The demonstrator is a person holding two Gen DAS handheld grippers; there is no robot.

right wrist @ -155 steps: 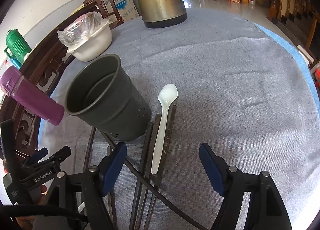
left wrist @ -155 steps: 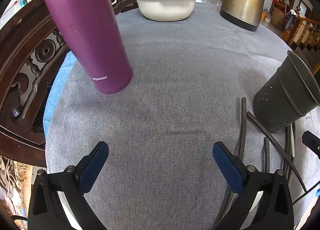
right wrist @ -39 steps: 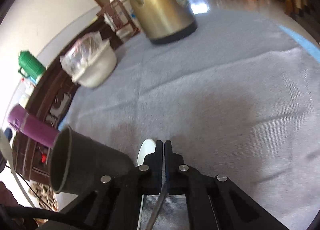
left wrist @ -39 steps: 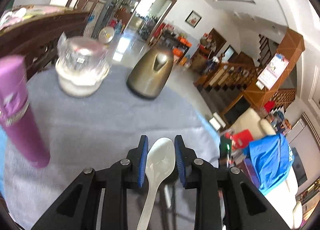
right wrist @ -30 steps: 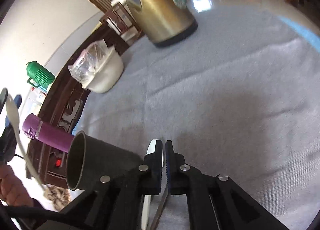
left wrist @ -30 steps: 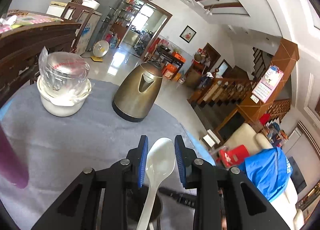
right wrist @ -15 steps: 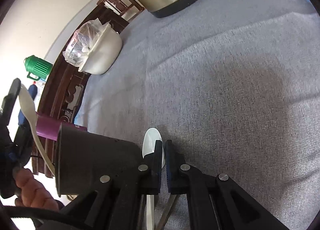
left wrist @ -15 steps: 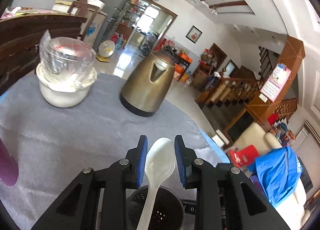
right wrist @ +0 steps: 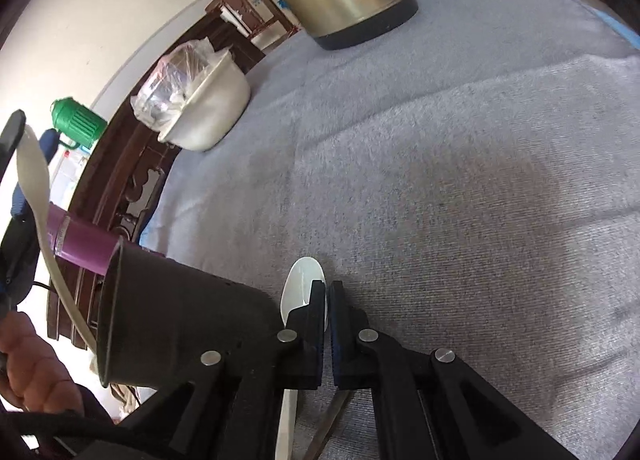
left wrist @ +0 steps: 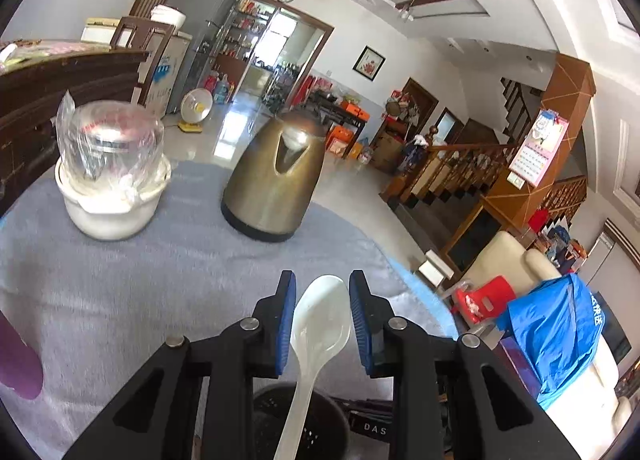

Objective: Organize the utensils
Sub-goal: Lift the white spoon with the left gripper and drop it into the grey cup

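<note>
My left gripper (left wrist: 322,292) is shut on a white plastic spoon (left wrist: 320,324), bowl end up between the blue pads. The spoon's handle reaches down into the dark perforated utensil holder (left wrist: 300,420) directly below. In the right wrist view the holder (right wrist: 176,312) stands at lower left, with that spoon (right wrist: 36,188) going in over its rim. My right gripper (right wrist: 329,292) is shut with its jaws together, low over the cloth. A second white spoon (right wrist: 298,288) lies under its left finger, and a dark chopstick (right wrist: 332,420) shows below; whether it grips either is unclear.
A brass kettle (left wrist: 276,176) and a white bowl with a plastic-wrapped jar (left wrist: 112,180) stand at the far side of the grey cloth (right wrist: 440,180). A purple tumbler (right wrist: 80,244) stands behind the holder. A carved wooden chair back (right wrist: 120,196) borders the table's left.
My left gripper has carried the spoon over the holder and lowered its handle into it. My right gripper has stayed shut and dropped closer to the second spoon beside the holder.
</note>
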